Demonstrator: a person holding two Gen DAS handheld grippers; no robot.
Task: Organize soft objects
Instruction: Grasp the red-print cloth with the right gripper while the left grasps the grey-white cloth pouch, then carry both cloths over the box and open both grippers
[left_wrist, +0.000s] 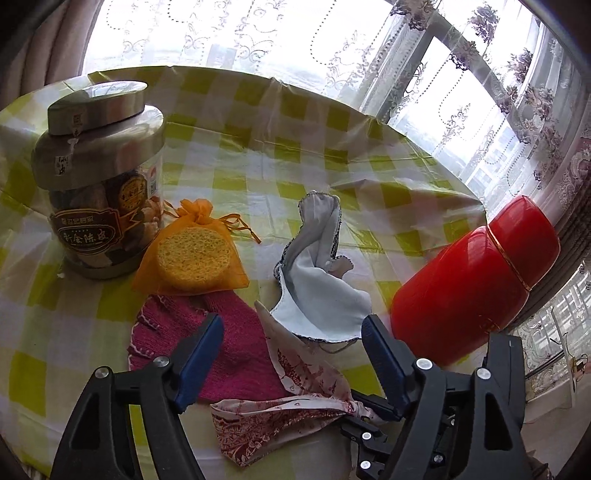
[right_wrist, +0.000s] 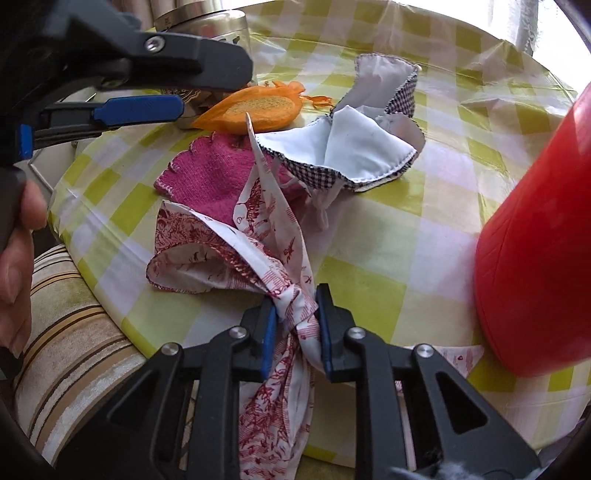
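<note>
strong daylight pours through the lace curtains (left_wrist: 258, 33) behind the table, blowing the window (left_wrist: 461, 122) out to near white in the left wrist view and laying a pale sheen on the checked tablecloth (left_wrist: 280, 147). shadows are soft and short. both views bow hard at the edges with dark corner vignetting, and the red canister (right_wrist: 539, 240) is overexposed and slightly smeared in the right wrist view.

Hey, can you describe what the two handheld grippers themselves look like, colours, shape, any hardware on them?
Both match. The left gripper and the right gripper have matte black plastic frames with triangular cut-outs and round silver screw heads at the joints. Each has two straight black fingers lined with ribbed blue pads. No cables or printed markings show. A bare hand shows at the edge of the right wrist view; no sleeve is visible.
</note>
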